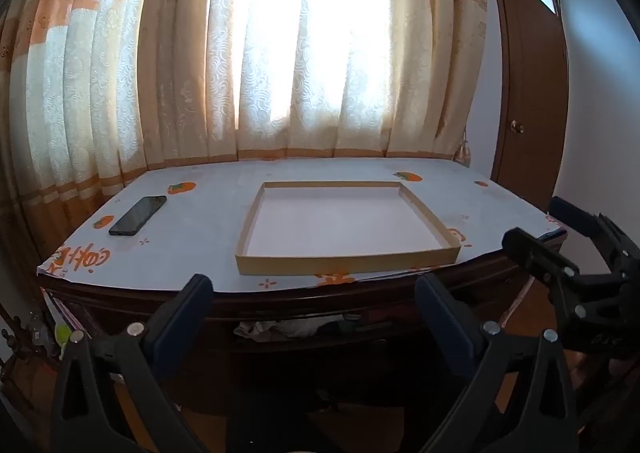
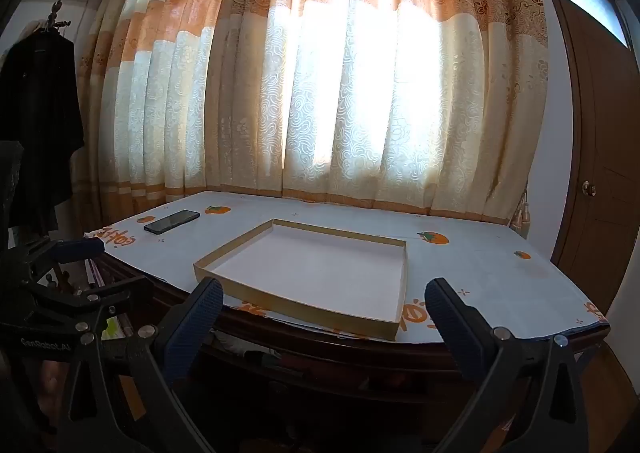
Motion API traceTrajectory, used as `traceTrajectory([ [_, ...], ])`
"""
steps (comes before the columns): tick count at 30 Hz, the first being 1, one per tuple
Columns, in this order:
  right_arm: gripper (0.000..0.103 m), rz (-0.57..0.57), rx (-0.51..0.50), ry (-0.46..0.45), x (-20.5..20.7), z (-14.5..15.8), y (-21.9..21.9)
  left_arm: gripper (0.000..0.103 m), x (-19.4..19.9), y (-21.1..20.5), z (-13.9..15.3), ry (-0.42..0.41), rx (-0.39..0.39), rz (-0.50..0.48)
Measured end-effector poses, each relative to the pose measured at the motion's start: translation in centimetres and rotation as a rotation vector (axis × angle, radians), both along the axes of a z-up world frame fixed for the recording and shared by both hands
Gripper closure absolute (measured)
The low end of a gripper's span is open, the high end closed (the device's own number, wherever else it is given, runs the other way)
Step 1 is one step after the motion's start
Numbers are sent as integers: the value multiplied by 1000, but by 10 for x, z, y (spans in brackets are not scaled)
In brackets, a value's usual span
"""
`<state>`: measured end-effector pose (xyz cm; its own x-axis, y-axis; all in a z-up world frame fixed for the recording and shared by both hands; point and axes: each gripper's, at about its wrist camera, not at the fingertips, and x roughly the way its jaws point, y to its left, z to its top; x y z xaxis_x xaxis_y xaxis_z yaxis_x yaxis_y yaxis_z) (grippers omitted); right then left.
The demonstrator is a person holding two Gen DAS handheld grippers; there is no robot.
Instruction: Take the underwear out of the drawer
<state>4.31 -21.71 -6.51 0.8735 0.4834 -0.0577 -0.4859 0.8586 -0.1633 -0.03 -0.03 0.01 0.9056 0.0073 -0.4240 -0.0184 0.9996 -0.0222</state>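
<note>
A dark wooden table [image 1: 304, 299] is seen from its near edge, covered with a pale cloth [image 1: 208, 213] printed with orange persimmons. A shallow cardboard tray [image 1: 344, 267] is set near the middle of the cloth, nothing in it. A black phone [image 1: 138, 215] is laid flat to the tray's left, well apart from it. Just under the tabletop, a drawer [image 1: 304, 327] is seen partly open; crumpled pale and dark fabric, taken to be the underwear [image 1: 276, 327], is glimpsed in the gap, though it is too dim to be told piece by piece. The left gripper [image 1: 316, 307] is held in front of the drawer, jaws spread wide, nothing between them. The right gripper [image 2: 324, 313] is likewise spread and empty, before the table edge. Drawn orange-and-cream curtains [image 2: 320, 93] are lit from behind; a brown door [image 2: 600, 173] is seen at right.
</note>
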Motion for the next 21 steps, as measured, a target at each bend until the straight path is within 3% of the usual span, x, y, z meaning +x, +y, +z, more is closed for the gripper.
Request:
traceTrajectory([
  [4, 1, 2, 4, 13, 1, 0, 0, 0, -1, -4, 0, -15, 45, 18],
  [21, 1, 4, -6, 18, 0, -6, 7, 0, -3, -1, 3, -15, 11, 4],
])
